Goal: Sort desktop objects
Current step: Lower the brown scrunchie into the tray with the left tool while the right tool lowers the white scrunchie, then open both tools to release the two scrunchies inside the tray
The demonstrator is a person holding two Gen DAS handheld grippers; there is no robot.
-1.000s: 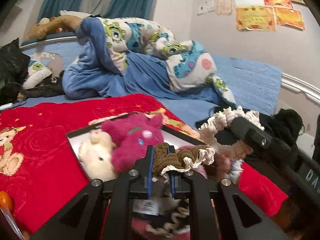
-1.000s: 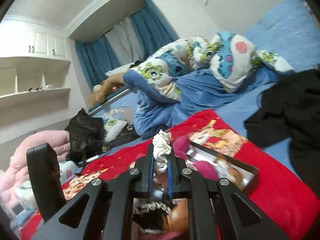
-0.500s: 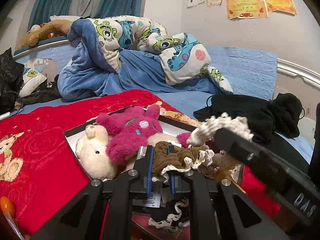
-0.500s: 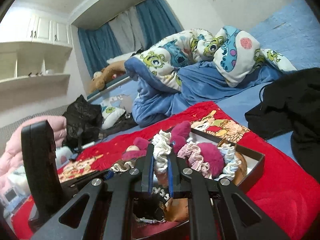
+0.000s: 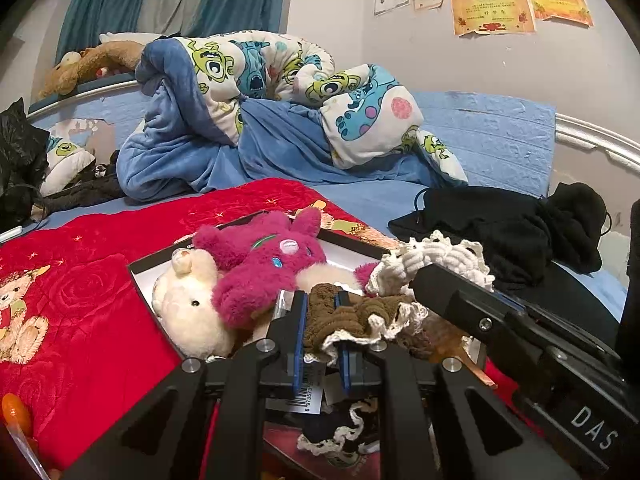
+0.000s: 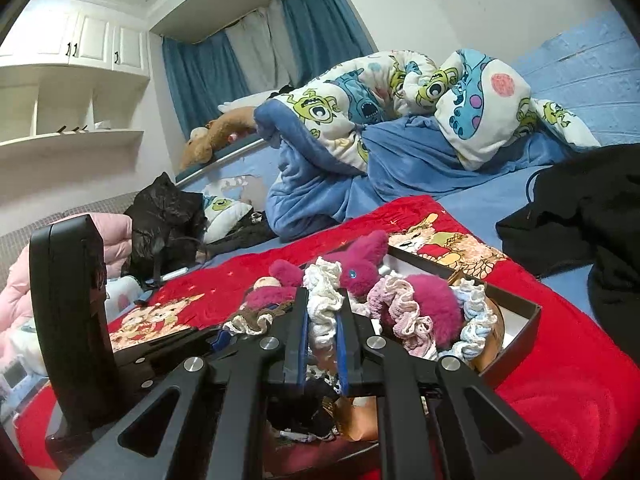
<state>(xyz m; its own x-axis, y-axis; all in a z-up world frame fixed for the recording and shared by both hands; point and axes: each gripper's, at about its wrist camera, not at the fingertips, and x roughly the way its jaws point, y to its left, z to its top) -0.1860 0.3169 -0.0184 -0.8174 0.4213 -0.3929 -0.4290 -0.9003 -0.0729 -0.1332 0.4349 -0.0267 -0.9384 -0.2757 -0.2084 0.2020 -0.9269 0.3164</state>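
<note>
My left gripper point(image 5: 321, 300) is shut on a brown scrunchie with a white lace edge point(image 5: 352, 314), held just above a black-rimmed box point(image 5: 136, 276). In the box lie a magenta plush point(image 5: 264, 268) and a cream plush point(image 5: 188, 312). My right gripper point(image 6: 323, 300) is shut on a white crocheted scrunchie point(image 6: 325, 300); in the left wrist view that scrunchie point(image 5: 440, 258) sticks out of the right gripper's finger point(image 5: 460, 300). The same box point(image 6: 516, 312) in the right wrist view also holds a pink scrunchie point(image 6: 394, 304) and a white-and-blue one point(image 6: 474, 320).
The box rests on a red quilt point(image 5: 80, 300) spread over a blue bed. A cartoon-print duvet point(image 5: 260, 100) is heaped behind, black clothes point(image 5: 500, 224) lie at the right, and a black bag point(image 6: 168, 220) sits at the left. Another dark box with scrunchies point(image 5: 340, 432) lies below my grippers.
Both grippers have sunk a little toward the box, each still holding its scrunchie. The right gripper's finger has slid lower and nearer across the left wrist view.
</note>
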